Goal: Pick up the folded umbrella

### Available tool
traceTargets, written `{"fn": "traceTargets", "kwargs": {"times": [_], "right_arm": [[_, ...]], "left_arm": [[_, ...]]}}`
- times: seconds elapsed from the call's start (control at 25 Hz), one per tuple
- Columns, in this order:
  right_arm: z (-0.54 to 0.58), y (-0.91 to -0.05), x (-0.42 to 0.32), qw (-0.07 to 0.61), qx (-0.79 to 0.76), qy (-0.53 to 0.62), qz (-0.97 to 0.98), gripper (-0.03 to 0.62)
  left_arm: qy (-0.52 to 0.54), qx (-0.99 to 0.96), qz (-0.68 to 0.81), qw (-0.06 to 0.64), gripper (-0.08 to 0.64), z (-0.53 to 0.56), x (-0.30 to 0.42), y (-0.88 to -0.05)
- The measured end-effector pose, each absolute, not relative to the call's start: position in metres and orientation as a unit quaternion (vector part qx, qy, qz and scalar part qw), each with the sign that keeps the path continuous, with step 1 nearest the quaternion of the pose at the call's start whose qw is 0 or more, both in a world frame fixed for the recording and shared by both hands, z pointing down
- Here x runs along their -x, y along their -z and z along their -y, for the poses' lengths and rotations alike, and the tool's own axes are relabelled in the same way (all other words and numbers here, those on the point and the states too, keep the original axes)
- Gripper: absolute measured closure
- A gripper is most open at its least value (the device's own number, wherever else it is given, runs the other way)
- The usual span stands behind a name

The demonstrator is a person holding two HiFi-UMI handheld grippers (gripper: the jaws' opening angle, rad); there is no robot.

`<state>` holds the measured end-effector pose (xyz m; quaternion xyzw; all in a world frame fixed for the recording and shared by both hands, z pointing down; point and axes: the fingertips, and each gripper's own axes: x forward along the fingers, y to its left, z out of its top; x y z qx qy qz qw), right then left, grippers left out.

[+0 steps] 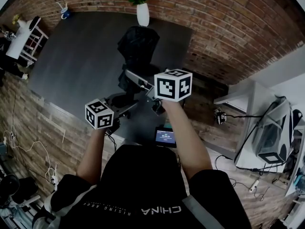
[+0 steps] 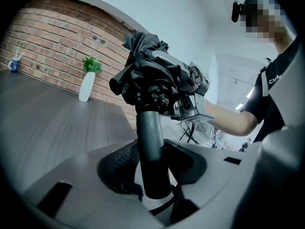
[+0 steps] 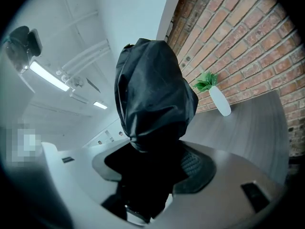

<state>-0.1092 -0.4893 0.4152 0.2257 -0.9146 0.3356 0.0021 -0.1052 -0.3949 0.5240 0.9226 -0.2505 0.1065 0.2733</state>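
Observation:
The folded umbrella (image 1: 136,46) is a black bundle held up in the air over the grey table (image 1: 81,66). My left gripper (image 1: 125,108) is shut on its straight black handle (image 2: 151,147), which stands upright between the jaws of that gripper (image 2: 152,178). The crumpled canopy (image 2: 145,75) bunches above the handle. My right gripper (image 1: 138,79) is shut on the canopy's fabric (image 3: 150,94), which fills the space between that gripper's (image 3: 148,175) jaws and hides its pads. In the left gripper view the right gripper (image 2: 193,97) sits just behind the canopy.
A white vase with a green plant (image 1: 142,8) stands at the table's far edge against the brick wall. A small cup (image 1: 65,12) sits at the far left corner. A little screen (image 1: 165,136) glows below my hands. White furniture with equipment (image 1: 271,132) is at right.

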Motion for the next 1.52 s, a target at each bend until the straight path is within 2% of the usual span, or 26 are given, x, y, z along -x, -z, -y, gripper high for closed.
{"fn": "traceTargets", "kwargs": {"times": [0.84, 1.52], "right_arm": [[0.388, -0.409, 0.081, 0.017, -0.14, -0.287, 0.947, 0.327], [0.274, -0.388, 0.127, 0.013, -0.168, -0.262, 0.95, 0.325]], "left_arm": [[-0.094, -0.914, 0.289, 0.267, 0.4, 0.305, 0.061, -0.527], [-0.083, -0.93, 0.262, 0.245, 0.4, 0.196, 0.108, -0.51]]}}
